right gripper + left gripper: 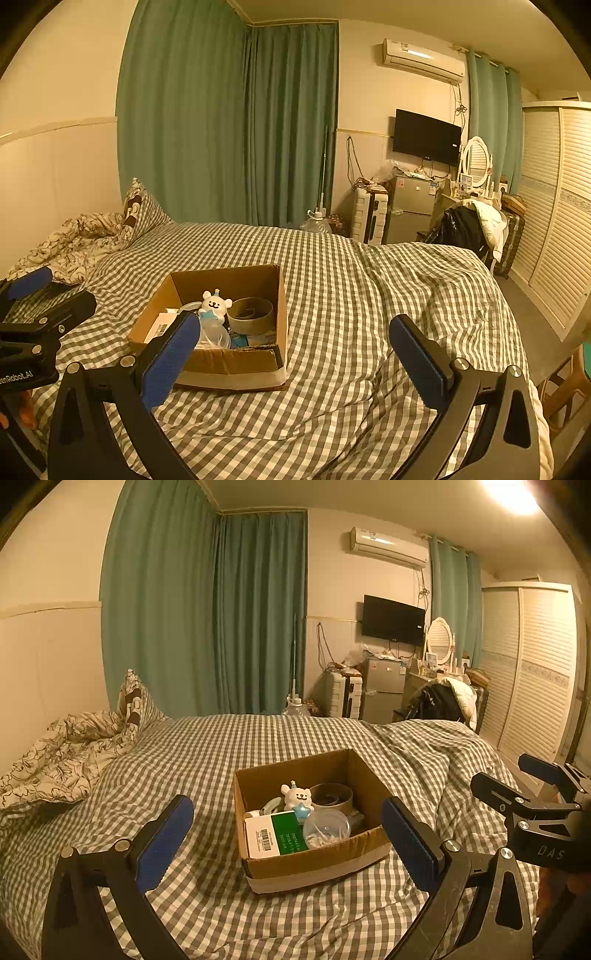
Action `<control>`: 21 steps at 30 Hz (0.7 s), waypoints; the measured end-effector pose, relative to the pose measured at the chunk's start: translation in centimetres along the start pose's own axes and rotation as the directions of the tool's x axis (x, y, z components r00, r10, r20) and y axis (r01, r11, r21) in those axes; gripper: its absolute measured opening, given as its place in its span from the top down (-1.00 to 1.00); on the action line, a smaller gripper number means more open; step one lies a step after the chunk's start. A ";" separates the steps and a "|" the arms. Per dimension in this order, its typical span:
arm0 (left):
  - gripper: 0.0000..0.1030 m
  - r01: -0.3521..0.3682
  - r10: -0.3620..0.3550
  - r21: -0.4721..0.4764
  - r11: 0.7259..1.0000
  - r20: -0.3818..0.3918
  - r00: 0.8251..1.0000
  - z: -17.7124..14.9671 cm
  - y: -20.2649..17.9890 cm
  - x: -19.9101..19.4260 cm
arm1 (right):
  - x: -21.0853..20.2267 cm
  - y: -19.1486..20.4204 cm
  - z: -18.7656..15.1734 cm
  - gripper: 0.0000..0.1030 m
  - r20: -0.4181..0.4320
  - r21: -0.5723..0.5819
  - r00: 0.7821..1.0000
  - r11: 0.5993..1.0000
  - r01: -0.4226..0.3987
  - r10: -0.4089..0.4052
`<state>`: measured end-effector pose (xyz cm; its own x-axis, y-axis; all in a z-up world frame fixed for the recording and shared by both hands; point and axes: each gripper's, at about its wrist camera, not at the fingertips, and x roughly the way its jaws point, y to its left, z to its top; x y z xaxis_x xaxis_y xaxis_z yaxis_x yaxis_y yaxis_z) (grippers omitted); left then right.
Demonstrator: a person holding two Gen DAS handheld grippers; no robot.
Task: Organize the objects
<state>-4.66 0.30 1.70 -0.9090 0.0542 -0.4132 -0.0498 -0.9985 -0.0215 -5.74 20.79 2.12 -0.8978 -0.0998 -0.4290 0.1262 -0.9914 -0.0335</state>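
An open cardboard box [317,867] sits on the checked bed cover, also seen in the right wrist view [229,360]. Inside lie a white bear toy [297,795] [216,303], a round grey tin [332,796] [251,314], a green and white carton [275,834], and a clear plastic tub [327,827]. My left gripper [288,834] is open and empty, its fingers either side of the box, just short of it. My right gripper [295,349] is open and empty, to the right of the box. Each gripper shows at the edge of the other's view.
The bed [351,280] is covered in grey checked fabric, with a crumpled floral quilt [62,753] and pillow at the far left. Beyond the bed stand a small fridge [382,690], a suitcase, a cluttered chair and a wardrobe [532,672].
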 end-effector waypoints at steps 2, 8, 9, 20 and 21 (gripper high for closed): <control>-1.00 0.000 0.000 0.000 1.000 -0.002 1.000 -0.1 0.0 0.0 | 0.1 0.0 0.0 -0.99 -0.002 0.001 1.000 1.000 -0.003 0.003; -1.00 -0.001 0.001 0.000 1.000 -0.005 1.000 -0.2 0.0 0.1 | 0.3 -0.1 -0.2 -1.00 -0.008 0.004 1.000 1.000 0.000 0.000; -1.00 -0.001 0.001 0.000 1.000 -0.004 1.000 -0.2 0.0 0.1 | 0.3 -0.2 -0.2 -1.00 -0.009 0.005 1.000 1.000 0.001 -0.001; -1.00 -0.001 0.001 0.009 1.000 -0.014 1.000 -0.5 -0.2 0.3 | 0.3 -0.3 -0.2 -1.00 -0.012 0.005 1.000 1.000 -0.001 0.001; -1.00 -0.002 0.002 0.009 1.000 -0.015 1.000 -0.5 -0.3 0.3 | 0.3 -0.3 -0.2 -1.00 -0.012 0.004 1.000 1.000 -0.001 0.001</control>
<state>-4.67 0.57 1.12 -0.9030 0.0522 -0.4264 -0.0517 -0.9986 -0.0126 -6.00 21.05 1.81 -0.8924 -0.1000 -0.4400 0.1255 -0.9917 -0.0291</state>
